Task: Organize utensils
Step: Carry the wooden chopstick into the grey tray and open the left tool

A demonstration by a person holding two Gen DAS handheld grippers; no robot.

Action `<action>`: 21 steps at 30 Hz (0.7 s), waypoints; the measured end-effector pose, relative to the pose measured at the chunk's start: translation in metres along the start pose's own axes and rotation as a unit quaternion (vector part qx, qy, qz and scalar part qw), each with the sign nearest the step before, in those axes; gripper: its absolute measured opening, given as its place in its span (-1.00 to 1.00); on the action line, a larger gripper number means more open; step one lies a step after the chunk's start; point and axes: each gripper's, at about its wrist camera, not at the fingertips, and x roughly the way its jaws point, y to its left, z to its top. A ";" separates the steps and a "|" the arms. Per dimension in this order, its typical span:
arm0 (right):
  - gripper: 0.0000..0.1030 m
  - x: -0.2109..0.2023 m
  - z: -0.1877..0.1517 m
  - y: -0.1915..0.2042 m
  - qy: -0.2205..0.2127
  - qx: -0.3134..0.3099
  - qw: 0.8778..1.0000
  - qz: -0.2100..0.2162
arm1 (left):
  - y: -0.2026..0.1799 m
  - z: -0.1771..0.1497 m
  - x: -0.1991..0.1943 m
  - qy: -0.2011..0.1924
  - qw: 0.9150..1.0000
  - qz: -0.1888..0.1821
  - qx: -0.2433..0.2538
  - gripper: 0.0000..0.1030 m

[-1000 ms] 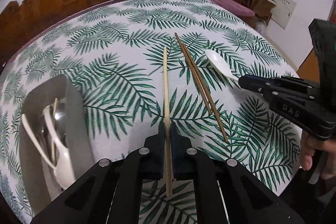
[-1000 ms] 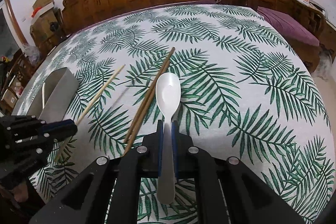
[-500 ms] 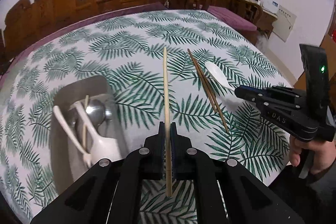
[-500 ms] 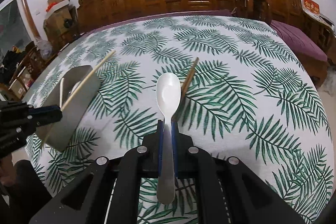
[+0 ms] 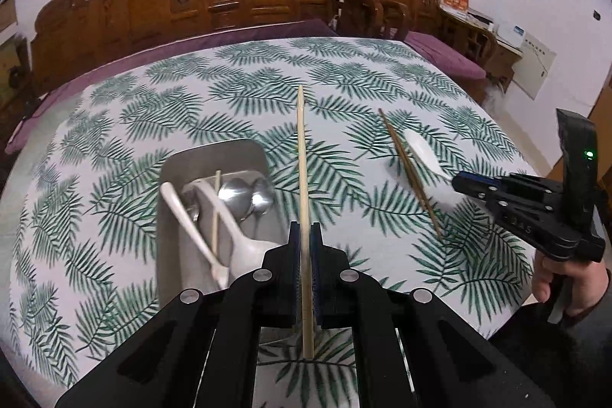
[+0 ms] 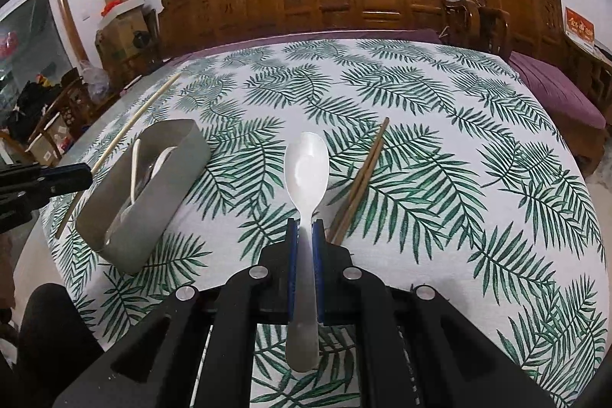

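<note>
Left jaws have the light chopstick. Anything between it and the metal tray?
Nothing visible. The left gripper holds the light chopstick in the air just right of the metal tray, whose open top holds only spoons. The dark chopsticks lie further right, out of the path.

Green fern-print tablecloth (image 6: 440, 125); white spoon (image 6: 307, 166)

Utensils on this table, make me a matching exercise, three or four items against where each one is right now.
Items:
1. pale chopstick
2. white spoon
3. dark chopsticks
4. metal spoons

Places:
A. lying in the metal tray
B. clamped in the right gripper
C. lying on the tablecloth
D. clamped in the left gripper

Pairs: 1-D, 2-B, 3-C, 4-A
</note>
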 end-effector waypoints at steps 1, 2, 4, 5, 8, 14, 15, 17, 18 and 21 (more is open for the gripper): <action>-0.82 0.000 0.000 0.002 0.000 -0.002 1.000 0.001 | 0.003 0.000 0.000 0.001 1.000 0.002 -0.002 -0.92; -0.82 0.000 0.000 0.004 -0.001 -0.004 1.000 0.002 | 0.006 -0.001 0.001 0.001 1.000 0.004 -0.004 -0.92; -0.82 0.000 0.000 0.007 0.000 -0.007 1.000 0.004 | 0.012 -0.002 0.004 0.004 1.000 0.010 -0.007 -0.92; -0.82 0.001 0.000 0.008 0.001 -0.009 1.000 0.005 | 0.016 -0.002 0.006 0.006 1.000 0.013 -0.009 -0.92; -0.82 0.000 0.000 0.011 0.002 -0.011 1.000 0.007 | 0.024 -0.004 0.013 0.012 1.000 0.020 -0.014 -0.92; -0.82 0.002 0.000 0.013 0.004 -0.013 1.000 0.009 | 0.041 -0.009 0.034 0.037 0.999 0.031 -0.019 -0.92; -0.82 0.002 0.000 0.013 0.004 -0.013 1.000 0.009 | 0.042 -0.011 0.037 0.041 0.998 0.032 -0.019 -0.92; -0.82 0.004 0.000 0.014 0.007 -0.015 1.000 0.008 | 0.046 -0.014 0.044 0.050 0.998 0.035 -0.020 -0.92; -0.82 0.004 0.000 0.015 0.008 -0.016 1.000 0.008 | 0.047 -0.015 0.046 0.052 0.998 0.035 -0.021 -0.92; -0.82 0.003 0.001 0.017 0.005 -0.017 1.000 0.010 | 0.051 -0.017 0.053 0.058 0.997 0.036 -0.025 -0.92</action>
